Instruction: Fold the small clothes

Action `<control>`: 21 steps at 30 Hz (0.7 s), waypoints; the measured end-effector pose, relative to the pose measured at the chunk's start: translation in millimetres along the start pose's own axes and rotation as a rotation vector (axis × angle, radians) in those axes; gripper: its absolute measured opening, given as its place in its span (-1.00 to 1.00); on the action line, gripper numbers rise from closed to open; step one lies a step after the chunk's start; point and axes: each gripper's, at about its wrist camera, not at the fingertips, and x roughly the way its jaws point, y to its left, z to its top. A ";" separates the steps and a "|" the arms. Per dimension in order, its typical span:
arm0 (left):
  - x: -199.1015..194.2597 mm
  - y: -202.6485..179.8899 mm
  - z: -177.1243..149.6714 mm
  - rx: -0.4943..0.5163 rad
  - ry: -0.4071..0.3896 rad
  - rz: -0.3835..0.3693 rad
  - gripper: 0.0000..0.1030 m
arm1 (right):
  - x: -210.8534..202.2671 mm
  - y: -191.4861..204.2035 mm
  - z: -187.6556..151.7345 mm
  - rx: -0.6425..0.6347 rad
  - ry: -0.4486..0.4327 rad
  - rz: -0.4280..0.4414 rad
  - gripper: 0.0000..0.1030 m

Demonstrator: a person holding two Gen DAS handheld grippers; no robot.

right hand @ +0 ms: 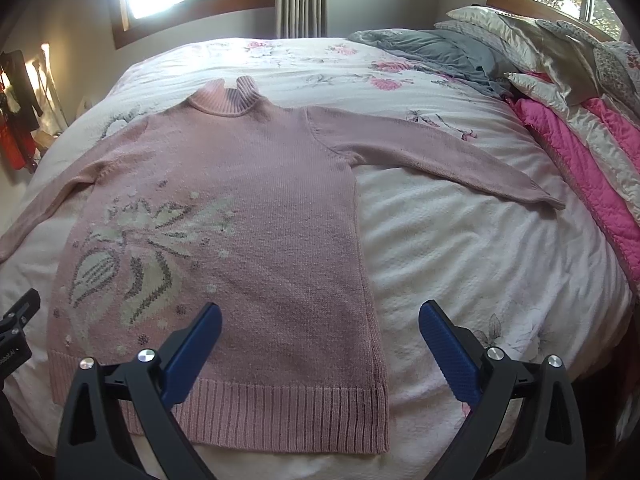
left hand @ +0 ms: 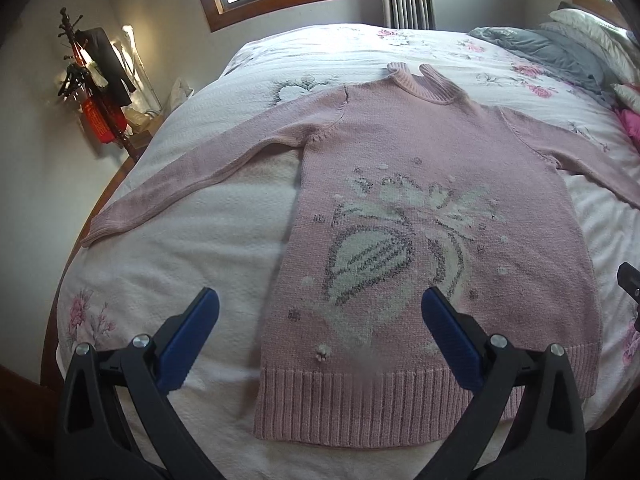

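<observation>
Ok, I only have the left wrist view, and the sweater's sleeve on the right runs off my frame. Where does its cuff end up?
Observer: That sleeve lies flat and nearly straight. Its cuff rests on the white bedspread, just short of the pink quilt.
Operator: And the right gripper's jaws? I only see a black edge of it.
Observer: The right gripper has its jaws wide open and empty. It hovers over the right side edge of the pink sweater, just above the ribbed hem.
</observation>
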 end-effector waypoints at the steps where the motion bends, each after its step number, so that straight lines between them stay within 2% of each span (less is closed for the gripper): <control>1: -0.1 0.5 0.3 0.001 0.001 0.000 0.94 | -0.1 -0.1 0.1 0.001 0.000 0.000 0.93; 16: 0.6 0.3 -0.4 0.001 0.003 -0.001 0.94 | 1.2 -0.1 -1.2 0.003 0.016 0.002 0.93; 21: 0.9 0.5 -0.7 0.001 0.005 -0.001 0.94 | 5.2 0.0 -1.2 -0.007 0.068 -0.011 0.93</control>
